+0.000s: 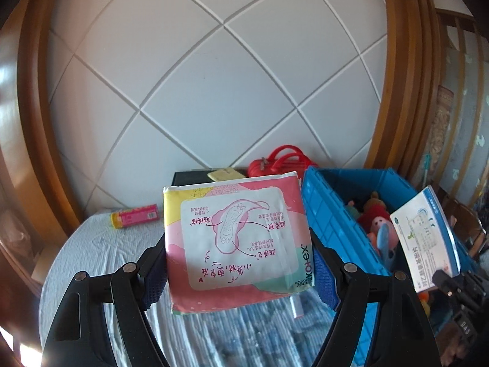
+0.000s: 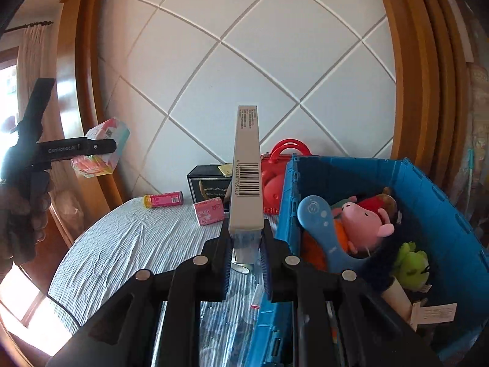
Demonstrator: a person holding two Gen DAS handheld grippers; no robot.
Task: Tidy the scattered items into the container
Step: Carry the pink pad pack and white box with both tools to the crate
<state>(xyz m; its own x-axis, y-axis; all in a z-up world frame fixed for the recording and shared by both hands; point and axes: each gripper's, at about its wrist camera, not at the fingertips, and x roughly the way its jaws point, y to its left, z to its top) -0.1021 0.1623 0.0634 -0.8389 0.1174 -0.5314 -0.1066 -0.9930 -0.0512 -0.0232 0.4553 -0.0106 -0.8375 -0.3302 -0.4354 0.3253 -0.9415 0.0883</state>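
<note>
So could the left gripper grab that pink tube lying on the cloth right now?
Probably not: the left gripper is already clamped on the pad pack, so its jaws are full. The pink tube itself lies unobstructed on the tablecloth.

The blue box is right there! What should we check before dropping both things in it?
1. Left gripper clamps the pink pad pack: ok.
2. Right gripper clamps the thin white box: ok.
3. Blue crate is open on top: ok.
4. Room among the toys, like the pink pig plush: ok, space near the back.
5. Both items over the crate: not ok, they are beside it.
6. Things left on the table, like the pink tube: not ok.
</note>
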